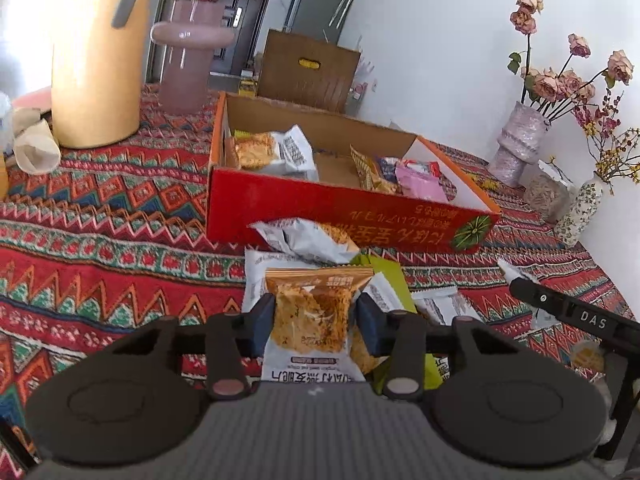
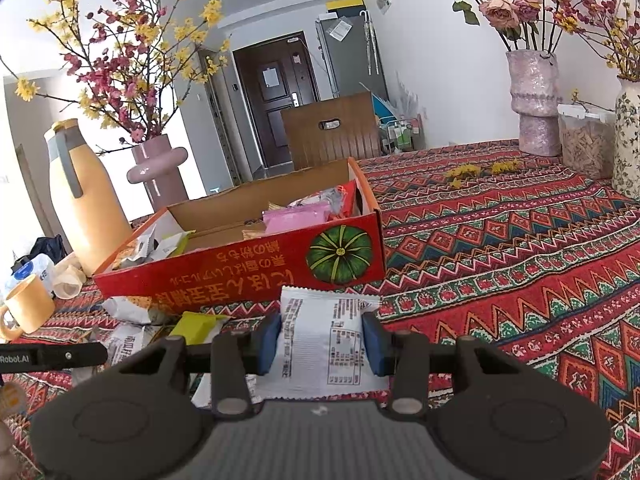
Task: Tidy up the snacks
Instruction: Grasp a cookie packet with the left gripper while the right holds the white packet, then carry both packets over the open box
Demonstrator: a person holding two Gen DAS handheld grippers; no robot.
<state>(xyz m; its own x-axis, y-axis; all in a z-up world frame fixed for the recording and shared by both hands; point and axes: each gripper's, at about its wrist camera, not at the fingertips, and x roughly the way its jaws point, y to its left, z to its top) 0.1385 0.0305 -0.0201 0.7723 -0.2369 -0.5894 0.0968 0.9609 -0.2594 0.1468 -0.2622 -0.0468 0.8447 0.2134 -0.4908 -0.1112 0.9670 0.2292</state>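
Note:
My left gripper (image 1: 316, 324) is shut on an orange-and-white snack packet (image 1: 310, 300), its blue pads pressed on both sides, above a heap of loose packets (image 1: 304, 236) and a green packet (image 1: 394, 280) on the patterned tablecloth. Just beyond stands the open red cardboard box (image 1: 320, 208) with a crisp packet (image 1: 272, 152) at its left end and pink packets (image 1: 420, 180) at its right. My right gripper (image 2: 322, 346) is shut on a white snack packet (image 2: 324, 340), printed back up, close to the box's front wall (image 2: 240, 268). Its black body (image 1: 568, 312) shows at the right of the left wrist view.
A yellow jug (image 1: 96, 60) and a pink vase (image 1: 188, 64) stand behind the box on the left, with paper cups (image 1: 36, 148) and a yellow mug (image 2: 28, 308) nearby. Flower vases (image 1: 516, 140) and a jar (image 1: 546, 192) line the right wall. A wooden chair (image 1: 308, 68) is behind.

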